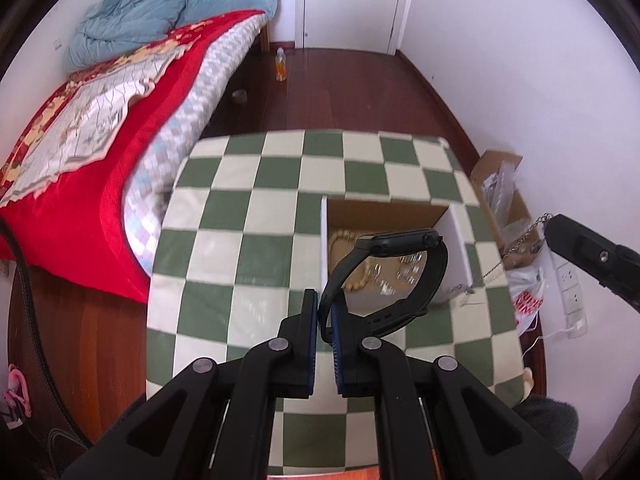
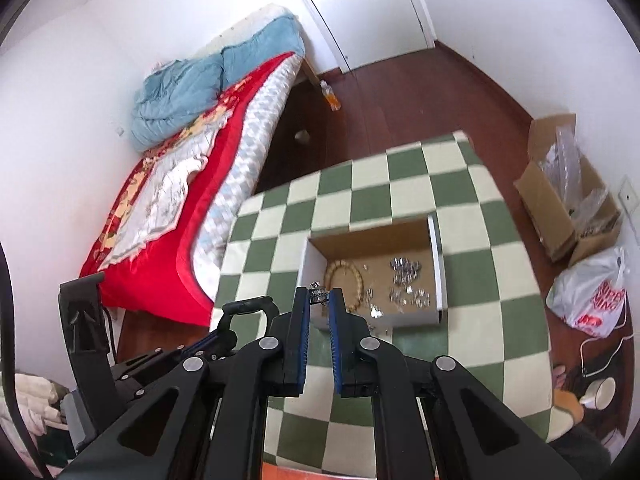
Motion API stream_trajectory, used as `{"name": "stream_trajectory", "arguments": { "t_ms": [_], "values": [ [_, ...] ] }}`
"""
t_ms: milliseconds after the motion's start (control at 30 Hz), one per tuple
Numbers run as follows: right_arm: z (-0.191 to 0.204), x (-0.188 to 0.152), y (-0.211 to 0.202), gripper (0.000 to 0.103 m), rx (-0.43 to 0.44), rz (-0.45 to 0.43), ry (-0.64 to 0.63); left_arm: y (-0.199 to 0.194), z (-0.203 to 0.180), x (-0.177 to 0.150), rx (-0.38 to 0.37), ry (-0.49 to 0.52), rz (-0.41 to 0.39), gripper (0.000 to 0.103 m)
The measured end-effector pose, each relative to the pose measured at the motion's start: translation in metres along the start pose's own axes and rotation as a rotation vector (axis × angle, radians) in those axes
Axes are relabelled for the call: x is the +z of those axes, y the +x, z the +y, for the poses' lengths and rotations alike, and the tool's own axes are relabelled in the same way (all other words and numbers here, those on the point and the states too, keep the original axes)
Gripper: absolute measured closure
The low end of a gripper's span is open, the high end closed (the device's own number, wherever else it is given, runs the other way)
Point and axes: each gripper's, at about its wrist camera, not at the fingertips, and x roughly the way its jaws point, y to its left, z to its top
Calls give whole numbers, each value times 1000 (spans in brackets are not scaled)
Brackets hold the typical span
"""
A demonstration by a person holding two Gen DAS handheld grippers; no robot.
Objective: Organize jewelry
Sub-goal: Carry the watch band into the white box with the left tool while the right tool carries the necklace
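My left gripper (image 1: pixel 325 307) is shut on the strap of a black smartwatch (image 1: pixel 394 276) and holds it above the open cardboard box (image 1: pixel 384 210) on the green-and-cream checked table (image 1: pixel 248 240). A beaded bracelet (image 2: pixel 344 282) and several silver pieces (image 2: pixel 406 272) lie in the box (image 2: pixel 368 236). My right gripper (image 2: pixel 319 296) is shut on a thin silver chain (image 2: pixel 317 292); in the left wrist view the right gripper (image 1: pixel 550 226) is at the right with the chain (image 1: pixel 498 264) hanging from it beside the box.
A bed with a red blanket (image 1: pixel 92 184) stands left of the table. A cardboard carton with plastic wrap (image 2: pixel 568 196) and a white shopping bag (image 2: pixel 592 300) sit on the wooden floor at the right. An orange bottle (image 1: pixel 281 65) stands by the door.
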Motion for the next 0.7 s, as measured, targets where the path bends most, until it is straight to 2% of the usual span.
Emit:
{"name": "stream_trajectory", "arguments": {
  "t_ms": [200, 400, 567, 700],
  "values": [
    [10, 27, -18, 93, -4, -43, -22, -14, -8, 25, -8, 3, -42, 99],
    [19, 52, -30, 93, -7, -75, -43, -15, -6, 47, -26, -15, -48, 99],
    [21, 70, -27, 93, -8, -80, -48, 5, -4, 61, -41, -35, -10, 99],
    [13, 76, -4, 93, -26, -38, -35, 34, -4, 64, -51, -35, 44, 99]
  ]
}}
